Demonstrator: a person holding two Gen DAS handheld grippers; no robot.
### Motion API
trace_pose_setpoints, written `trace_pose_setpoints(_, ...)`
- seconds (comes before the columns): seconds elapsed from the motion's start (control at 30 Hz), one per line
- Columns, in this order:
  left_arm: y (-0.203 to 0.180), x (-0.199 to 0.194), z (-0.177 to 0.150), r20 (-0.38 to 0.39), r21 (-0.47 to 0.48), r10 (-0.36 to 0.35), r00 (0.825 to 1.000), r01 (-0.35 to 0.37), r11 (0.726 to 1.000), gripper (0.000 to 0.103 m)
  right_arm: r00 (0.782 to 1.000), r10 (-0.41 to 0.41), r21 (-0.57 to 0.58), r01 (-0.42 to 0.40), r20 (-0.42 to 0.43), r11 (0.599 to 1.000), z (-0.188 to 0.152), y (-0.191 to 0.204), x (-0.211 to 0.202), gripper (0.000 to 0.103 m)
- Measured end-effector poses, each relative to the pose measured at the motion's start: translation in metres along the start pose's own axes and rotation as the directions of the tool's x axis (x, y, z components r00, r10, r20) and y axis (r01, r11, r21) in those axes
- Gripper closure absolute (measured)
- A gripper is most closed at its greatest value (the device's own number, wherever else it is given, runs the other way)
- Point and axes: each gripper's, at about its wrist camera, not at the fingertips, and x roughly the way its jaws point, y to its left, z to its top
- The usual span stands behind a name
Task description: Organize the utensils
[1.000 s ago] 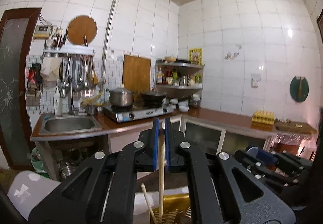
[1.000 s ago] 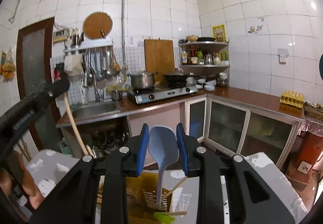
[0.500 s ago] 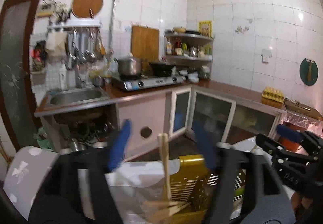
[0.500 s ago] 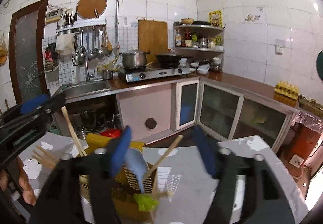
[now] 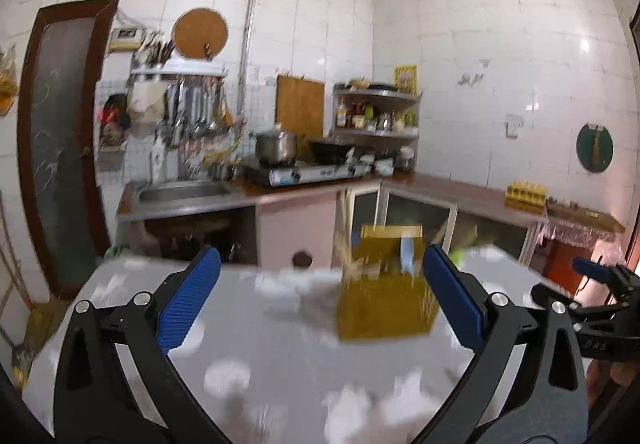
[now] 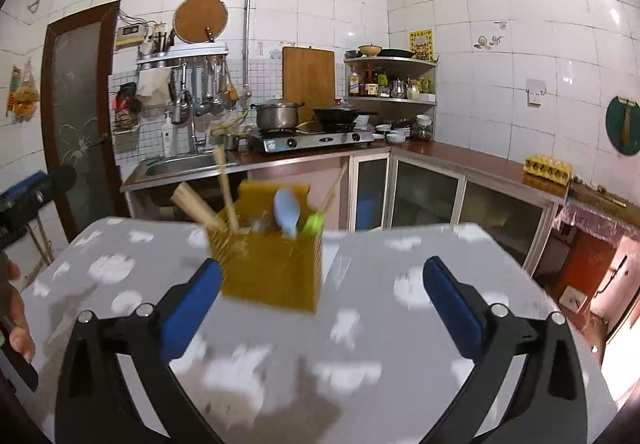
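Observation:
A yellow slotted utensil holder stands on the grey table with white cloud marks. It holds wooden sticks, a pale blue spatula and a green utensil. The holder also shows, blurred, in the left wrist view. My left gripper is open and empty, back from the holder. My right gripper is open and empty, just short of the holder. The other gripper shows at the edge of each view.
Behind the table run a sink, a gas stove with a pot, and a brown counter with an egg tray. A corner shelf and hanging utensils are on the tiled wall.
Both grippers let go of their utensils, the wooden stick and the blue spatula, which now stand in the holder. Both opened wide and drew back from the holder.

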Motion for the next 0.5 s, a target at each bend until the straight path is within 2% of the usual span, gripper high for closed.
trace_pose_setpoints(0.13, 0.001, -0.035, -0.056, -0.059, 0.02, 0.028, 0.998, -0.027, 0.999, 0.005, 1.0, 0.0, 0.003, 0.0, -0.003, 1.0, -0.047, 0.012, -0.03, 0.005)
trace_pose_setpoints(0.2, 0.003, -0.051, -0.078, -0.057, 0.018, 0.066, 0.996, -0.065, 0.998, 0.005, 1.0, 0.017, 0.006, -0.017, 0.011, 1.0, -0.068, 0.017, -0.044, 0.005)
trace_pose_setpoints(0.4, 0.008, -0.078, -0.112, -0.041, -0.022, 0.11, 0.993, -0.111, 0.994, 0.005, 0.999, -0.009, -0.001, 0.009, 0.033, 1.0, -0.1, 0.024, -0.062, 0.005)
trace_pose_setpoints(0.5, 0.003, -0.091, -0.126, 0.01, -0.01, 0.129, 0.992, -0.129, 0.992, 0.005, 0.999, -0.007, 0.023, 0.006, 0.052, 1.0, -0.112, 0.022, -0.067, 0.005)
